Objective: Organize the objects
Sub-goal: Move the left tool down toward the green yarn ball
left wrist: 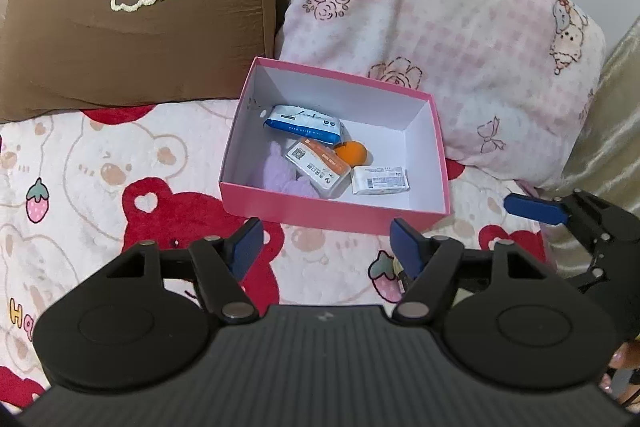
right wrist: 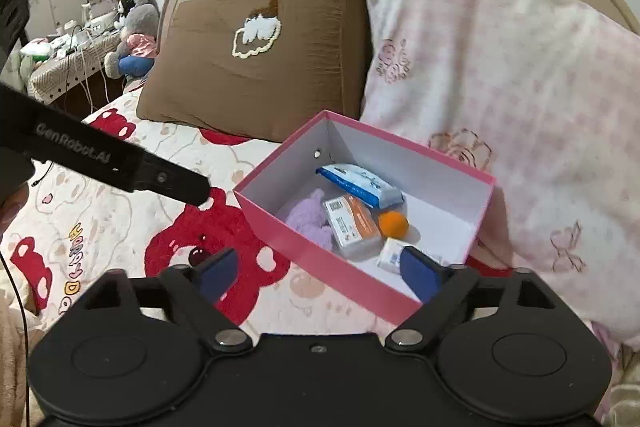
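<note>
1. Hovering just short of the pink box (left wrist: 296, 213), the left hand-held gripper (left wrist: 326, 243) had its blue pads spread apart, released, with nothing between them.
2. The right hand-held gripper (right wrist: 320, 269) gaped wide, empty too; one pad overlapped the box's near corner, hiding part of a small white packet (right wrist: 390, 254).
3. Inside the box lay a blue-and-white wipes pack (left wrist: 306, 123), an orange-and-white carton (left wrist: 318, 169), an orange ball (left wrist: 351, 151) and a purple fluffy thing (left wrist: 280, 173) whose shape was hard to make out.
4. The box sat on the bed (left wrist: 100, 187), against a pink pillow (left wrist: 440, 27) behind it; a brown pillow (left wrist: 132, 19) stood behind and to the box's left.
</note>
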The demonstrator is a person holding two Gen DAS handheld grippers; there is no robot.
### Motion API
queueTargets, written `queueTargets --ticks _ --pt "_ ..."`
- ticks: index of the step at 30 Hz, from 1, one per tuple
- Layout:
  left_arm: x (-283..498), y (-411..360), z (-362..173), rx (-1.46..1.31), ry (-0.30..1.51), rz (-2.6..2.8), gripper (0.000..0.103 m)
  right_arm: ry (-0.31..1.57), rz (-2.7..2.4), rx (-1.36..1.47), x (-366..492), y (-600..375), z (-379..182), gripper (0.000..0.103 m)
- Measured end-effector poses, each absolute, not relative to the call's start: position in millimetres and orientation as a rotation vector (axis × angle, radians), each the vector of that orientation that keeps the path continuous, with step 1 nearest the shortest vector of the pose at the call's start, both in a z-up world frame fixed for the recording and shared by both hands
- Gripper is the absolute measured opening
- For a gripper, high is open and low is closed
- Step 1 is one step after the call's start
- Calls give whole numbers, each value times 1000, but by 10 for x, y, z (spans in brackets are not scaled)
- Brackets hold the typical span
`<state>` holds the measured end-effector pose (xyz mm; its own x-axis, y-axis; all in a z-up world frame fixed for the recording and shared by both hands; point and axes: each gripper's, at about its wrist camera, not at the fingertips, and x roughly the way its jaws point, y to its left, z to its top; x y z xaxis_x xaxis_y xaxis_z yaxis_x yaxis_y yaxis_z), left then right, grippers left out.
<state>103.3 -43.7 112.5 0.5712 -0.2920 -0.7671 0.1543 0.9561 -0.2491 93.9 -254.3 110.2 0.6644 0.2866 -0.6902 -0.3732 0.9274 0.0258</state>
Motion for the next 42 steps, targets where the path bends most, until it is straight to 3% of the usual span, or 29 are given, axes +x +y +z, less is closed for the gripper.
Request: queueTargets --ticks 1,3,7,21,33,42 --pt "994 -443 1127 -159 925 -264 83 759 368 -116 913 -2571 1107 93" --pt "952 -451 1127 -169 919 -261 90 761 359 -113 839 -2620 1115 93" --pt "864 -497 1081 -131 934 -263 95 767 358 -120 677 -2673 1104 93" --pt "591 -689 551 -114 1073 -306 98 749 350 -142 122 -2771 927 93" --pt "508 -985 259 -129 1016 -364 97 759 289 -131 21 -2902 592 93" --pt "461 -1083 51 -115 936 -343 97 628 214 -115 -12 -3023 161 93"
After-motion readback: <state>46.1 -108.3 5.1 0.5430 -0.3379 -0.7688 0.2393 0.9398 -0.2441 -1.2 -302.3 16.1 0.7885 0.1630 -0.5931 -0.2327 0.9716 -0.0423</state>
